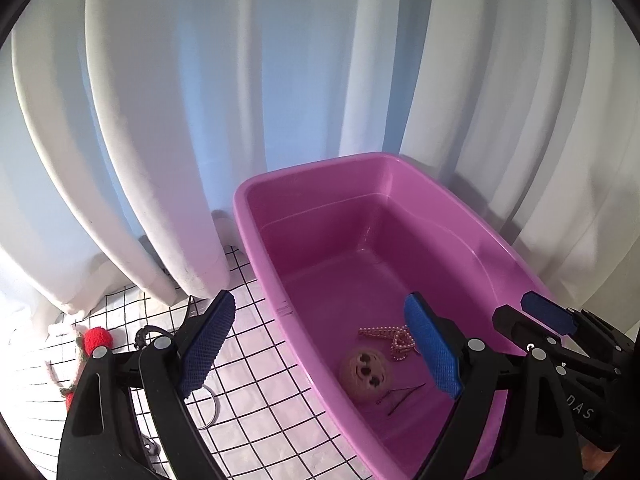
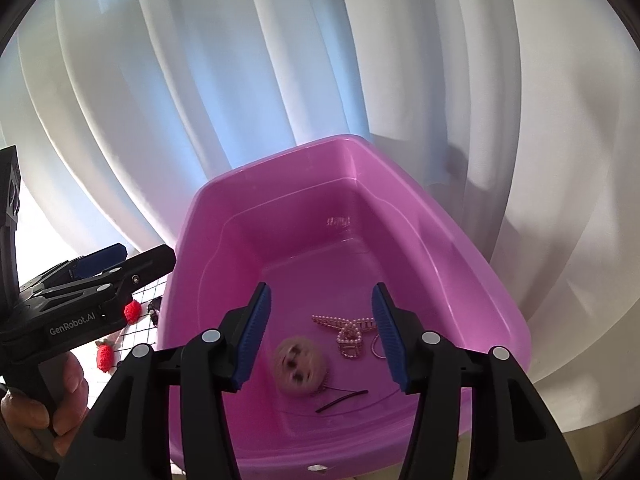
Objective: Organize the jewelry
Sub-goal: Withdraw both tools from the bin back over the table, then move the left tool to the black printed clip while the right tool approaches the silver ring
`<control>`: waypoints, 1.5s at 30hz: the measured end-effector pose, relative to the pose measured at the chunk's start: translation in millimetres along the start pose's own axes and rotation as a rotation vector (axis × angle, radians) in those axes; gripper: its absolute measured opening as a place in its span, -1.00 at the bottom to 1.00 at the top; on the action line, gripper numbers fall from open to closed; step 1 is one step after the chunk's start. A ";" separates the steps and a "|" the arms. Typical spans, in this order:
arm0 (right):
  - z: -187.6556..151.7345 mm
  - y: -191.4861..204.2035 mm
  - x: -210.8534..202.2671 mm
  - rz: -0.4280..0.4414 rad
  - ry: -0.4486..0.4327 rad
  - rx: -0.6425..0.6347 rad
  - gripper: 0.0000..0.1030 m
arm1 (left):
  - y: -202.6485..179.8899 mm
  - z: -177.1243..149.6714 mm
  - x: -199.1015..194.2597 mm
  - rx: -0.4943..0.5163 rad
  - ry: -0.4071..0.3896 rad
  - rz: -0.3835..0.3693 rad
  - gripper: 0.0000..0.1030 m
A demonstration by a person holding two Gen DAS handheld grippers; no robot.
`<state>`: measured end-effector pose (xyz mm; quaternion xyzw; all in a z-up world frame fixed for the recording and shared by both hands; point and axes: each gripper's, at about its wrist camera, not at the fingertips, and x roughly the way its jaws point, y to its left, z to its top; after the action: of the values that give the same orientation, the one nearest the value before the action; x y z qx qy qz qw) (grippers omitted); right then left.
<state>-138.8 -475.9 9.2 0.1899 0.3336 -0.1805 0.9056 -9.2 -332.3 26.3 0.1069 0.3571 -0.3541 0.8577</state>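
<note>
A pink plastic tub (image 1: 256, 240) (image 2: 500, 280) stands on the table. Inside lie a beige fuzzy round hair accessory with a face (image 1: 366, 374) (image 2: 298, 366), pearl hair clips (image 1: 390, 338) (image 2: 346, 330) and black bobby pins (image 1: 404, 396) (image 2: 342, 398); the round accessory looks motion-blurred in the right wrist view. My left gripper (image 1: 320, 344) is open and empty over the tub's left rim. My right gripper (image 2: 320, 338) is open and empty above the tub's inside; it shows at right in the left wrist view (image 1: 544, 316). The left gripper shows at left in the right wrist view (image 2: 104, 268).
A white cloth with a black grid (image 1: 256, 400) covers the table left of the tub. On it lie red knitted strawberry pieces (image 1: 96, 340) (image 2: 106, 354), a thin ring (image 1: 212, 406) and a dark clip (image 1: 142, 336). White curtains (image 1: 200, 120) hang close behind.
</note>
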 end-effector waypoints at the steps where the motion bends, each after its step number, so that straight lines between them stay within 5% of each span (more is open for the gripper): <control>1: -0.5 4.0 -1.1 0.003 0.000 -0.004 -0.01 | 3.3 -0.8 -2.6 -0.005 0.000 0.000 0.64; 24: -23.5 127.3 -16.9 0.143 -0.039 -0.143 0.13 | 126.0 -47.0 -80.1 -0.141 -0.047 0.132 0.70; 45: -77.5 216.3 23.9 0.260 0.136 -0.289 0.15 | 254.4 -151.4 -98.6 -0.350 0.078 0.314 0.70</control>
<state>-65.1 -258.0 -13.2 0.1114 0.3893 0.0006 0.9144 34.8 -29.1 -32.8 0.0243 0.4249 -0.1447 0.8933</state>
